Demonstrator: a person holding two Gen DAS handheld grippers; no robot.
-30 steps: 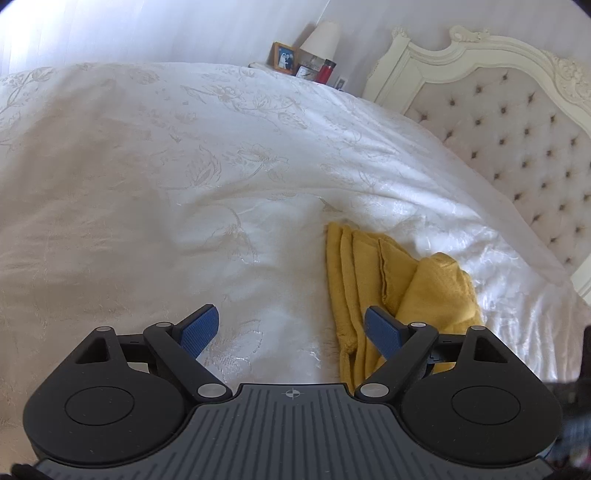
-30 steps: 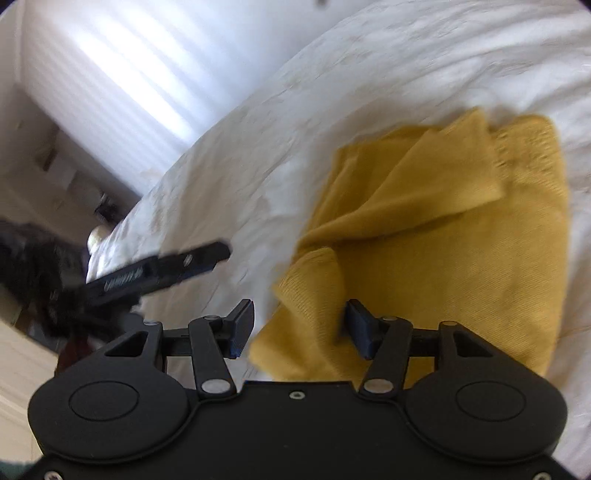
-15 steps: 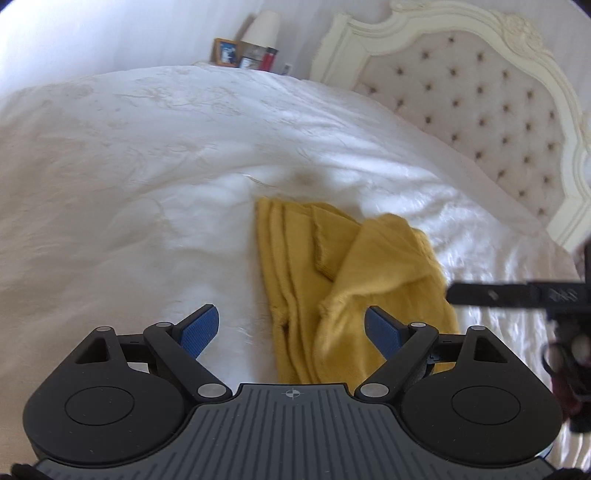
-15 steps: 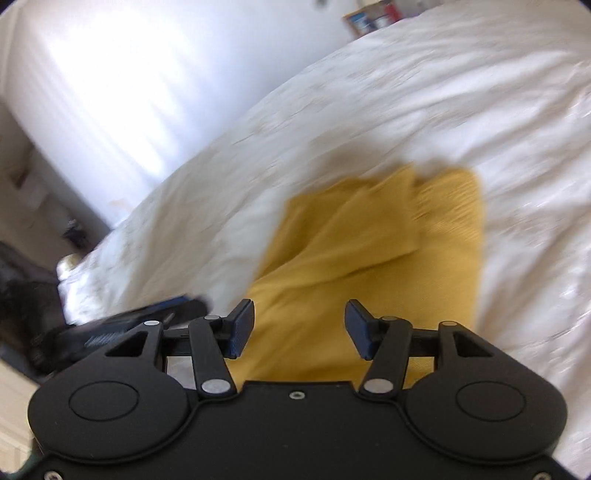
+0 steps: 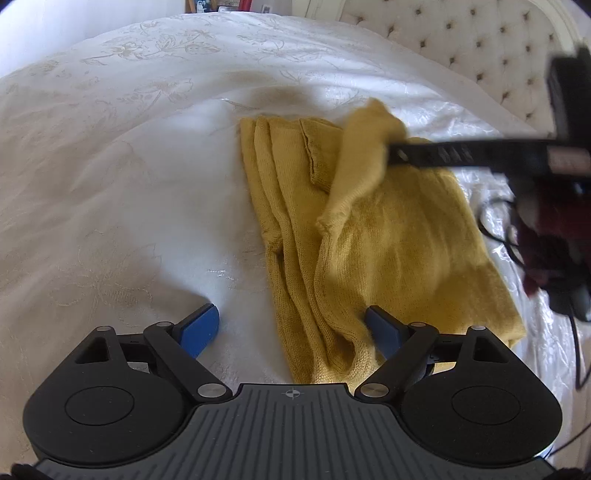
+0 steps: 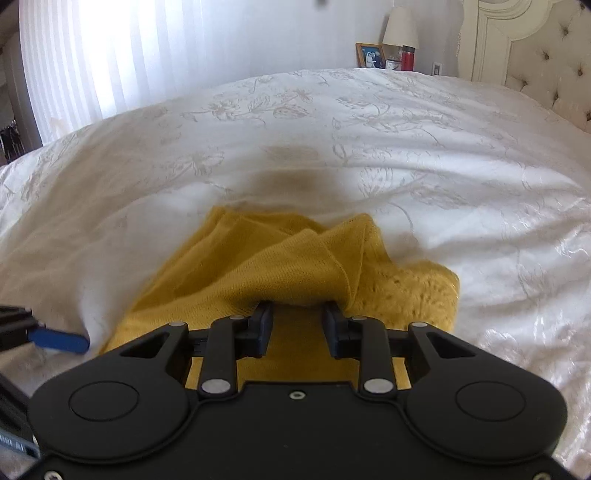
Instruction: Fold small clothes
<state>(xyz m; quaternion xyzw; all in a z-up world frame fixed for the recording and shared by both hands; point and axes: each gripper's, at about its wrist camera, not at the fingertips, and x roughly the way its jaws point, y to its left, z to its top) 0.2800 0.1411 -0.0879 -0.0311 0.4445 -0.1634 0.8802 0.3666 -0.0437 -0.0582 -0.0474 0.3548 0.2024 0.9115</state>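
Your right gripper [image 6: 297, 317] has just been closing, and a fold of the yellow knit [image 6: 295, 266] is bunched between and over its pads; whether the pads actually press the cloth you cannot tell, since the fabric hides the tips. From the left wrist view that same gripper [image 5: 391, 155] comes in from the right, its finger at a raised flap of the knit [image 5: 388, 229]; white lettering runs along the finger but is too blurred to read.

Your left gripper [image 5: 291, 325] is spread wide, low over the near end of the knit. One blue pad [image 5: 201, 325] sits over bare bedspread [image 5: 129, 166], the other [image 5: 384, 330] against the knit's near folds, so several long pleats lie between them, not pinched.

The knit lies on the white floral bedspread, partly folded lengthwise. Beyond are a tufted headboard [image 6: 554, 70], and a lamp [image 6: 400, 27], a framed photo [image 6: 371, 55] and a red container [image 6: 407, 61] on a side table. No legible label shows anywhere.
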